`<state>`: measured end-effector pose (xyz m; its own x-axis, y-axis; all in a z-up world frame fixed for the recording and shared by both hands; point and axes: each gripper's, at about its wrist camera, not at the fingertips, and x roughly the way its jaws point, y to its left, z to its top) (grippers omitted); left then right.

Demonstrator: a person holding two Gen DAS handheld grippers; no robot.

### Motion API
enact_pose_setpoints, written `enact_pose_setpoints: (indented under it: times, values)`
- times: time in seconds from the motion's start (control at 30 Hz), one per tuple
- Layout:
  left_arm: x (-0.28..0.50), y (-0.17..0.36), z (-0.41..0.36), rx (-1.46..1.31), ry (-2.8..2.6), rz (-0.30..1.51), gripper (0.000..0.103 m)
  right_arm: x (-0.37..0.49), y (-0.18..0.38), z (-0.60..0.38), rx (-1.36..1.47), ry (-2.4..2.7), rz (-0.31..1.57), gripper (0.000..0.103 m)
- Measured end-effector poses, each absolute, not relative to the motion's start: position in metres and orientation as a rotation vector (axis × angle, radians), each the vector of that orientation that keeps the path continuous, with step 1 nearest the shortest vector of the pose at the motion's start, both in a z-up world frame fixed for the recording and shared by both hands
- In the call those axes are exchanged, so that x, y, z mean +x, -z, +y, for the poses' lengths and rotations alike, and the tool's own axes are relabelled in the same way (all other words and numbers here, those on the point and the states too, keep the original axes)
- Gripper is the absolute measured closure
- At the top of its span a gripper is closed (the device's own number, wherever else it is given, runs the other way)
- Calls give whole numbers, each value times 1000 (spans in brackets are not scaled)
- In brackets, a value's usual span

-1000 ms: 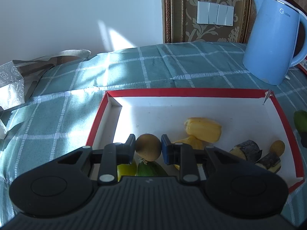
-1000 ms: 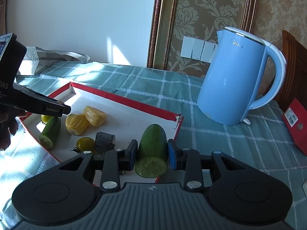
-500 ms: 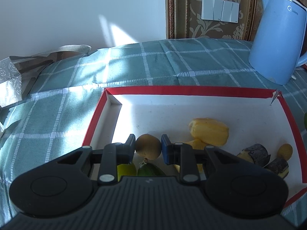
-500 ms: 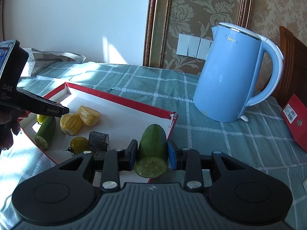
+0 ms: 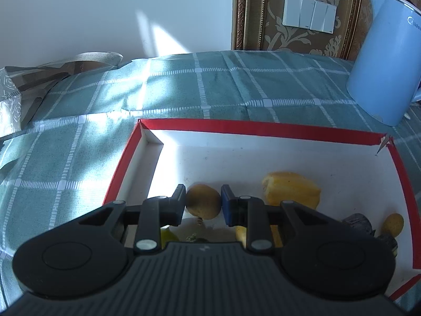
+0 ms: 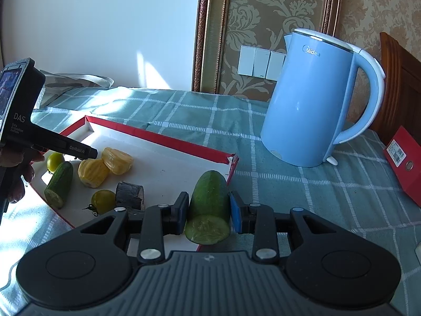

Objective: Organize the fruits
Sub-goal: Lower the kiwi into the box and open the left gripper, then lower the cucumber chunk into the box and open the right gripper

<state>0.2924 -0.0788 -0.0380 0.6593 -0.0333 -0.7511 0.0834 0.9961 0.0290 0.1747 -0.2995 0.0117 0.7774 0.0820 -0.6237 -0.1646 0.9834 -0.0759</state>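
Left gripper (image 5: 202,201) clenched on a small round brownish fruit (image 5: 203,202), smooth and matte, held over the near left part of a shallow white tray with a red rim (image 5: 252,129). Right gripper (image 6: 209,212) clenched on a cucumber half (image 6: 209,205), waxy green skin, pale wet cut face turned toward the camera, long axis running toward 12 o'clock and rounded tip pointing away, poised over the tray's near right corner (image 6: 229,159). At 10 o'clock from the cucumber half, inside the tray: a dark, rough stub (image 6: 130,194), a yellow cherry tomato (image 6: 103,200) with a green stem, two ridged yellow fruit pieces (image 6: 105,166) touching one another, a second cucumber piece (image 6: 59,184) lying with its long axis from 7 to 1 o'clock, and a greenish tomato (image 6: 54,161) just beside it. Farther out at 1 o'clock, a glossy pale-blue plastic kettle (image 6: 315,100) upright on a teal checked woven tablecloth (image 6: 302,189). At 3 o'clock, a red box (image 6: 405,163) at the table's edge. Left hand (image 6: 18,173) seen at 9 o'clock, wrapped round the other tool's black handle.
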Motion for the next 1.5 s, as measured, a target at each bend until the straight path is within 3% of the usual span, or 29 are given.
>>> enact_pose_setpoints:
  times: [0.3, 0.37, 0.43, 0.63, 0.9, 1.03, 1.5]
  values:
    - [299, 40, -86, 110, 59, 839, 75, 175, -10, -304, -108, -131, 676, 71]
    - [299, 40, -86, 108, 51, 837, 64, 175, -10, -304, -109, -133, 676, 71]
    - [297, 39, -85, 110, 41, 822, 44, 175, -10, -305, -110, -135, 675, 71]
    - [288, 34, -86, 130, 28, 794, 29, 175, -10, -304, -111, -140, 675, 71]
    - [239, 7, -75, 126, -23, 699, 29, 175, -19, -298, -132, -155, 640, 71]
    - [195, -4, -64, 82, -35, 657, 17, 176, -26, -287, -166, -178, 606, 71]
    - [96, -10, -31, -37, -53, 682, 19, 163, -21, -333, -77, -68, 666, 71]
